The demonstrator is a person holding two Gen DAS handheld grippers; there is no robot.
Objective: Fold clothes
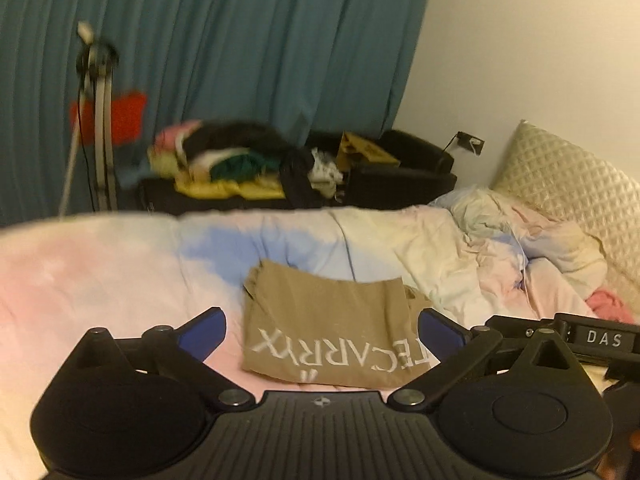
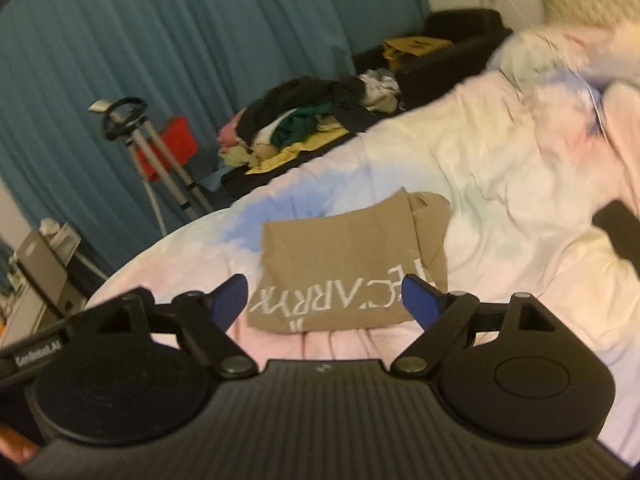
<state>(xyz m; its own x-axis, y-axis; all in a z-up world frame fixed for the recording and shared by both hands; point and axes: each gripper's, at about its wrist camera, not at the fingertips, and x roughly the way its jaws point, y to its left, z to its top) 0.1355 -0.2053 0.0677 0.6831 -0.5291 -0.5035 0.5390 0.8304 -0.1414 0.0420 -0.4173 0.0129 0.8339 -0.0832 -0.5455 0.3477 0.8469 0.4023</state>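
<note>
Tan cotton is what we see first: a folded tan garment [image 1: 328, 332] with white lettering lies flat on the pastel bedspread [image 1: 100, 280], low in the middle of the left wrist frame and again in the centre of the right wrist frame [image 2: 348, 264]. We hold the left gripper [image 1: 322, 330] above it with its jaws spread wide, the blue pads [image 1: 202, 334] standing either side of the cloth in the frame and nothing pinched between them. Our right gripper [image 2: 324, 300] is the same, its jaws apart and empty, the blue fingertips [image 2: 420, 300] framing the printed edge of the garment from above without touching it. At the lower right of the left wrist frame we can see part of the other gripper's black body with a label. A rumpled duvet [image 1: 500, 240] is bunched toward the right of both frames, and a quilted cream pillow [image 1: 568, 184] leans at the right edge of the left wrist view. Beyond the bed, across the middle of the left frame, a pile of mixed clothes [image 1: 224, 160] sits on a dark low surface, with a black case [image 1: 404, 160] beside it. Teal curtains [image 1: 220, 40] fill the upper left of both frames, and a metal stand [image 1: 98, 120] with a red shape behind it stands at the left. Both views are somewhat blurred.
</note>
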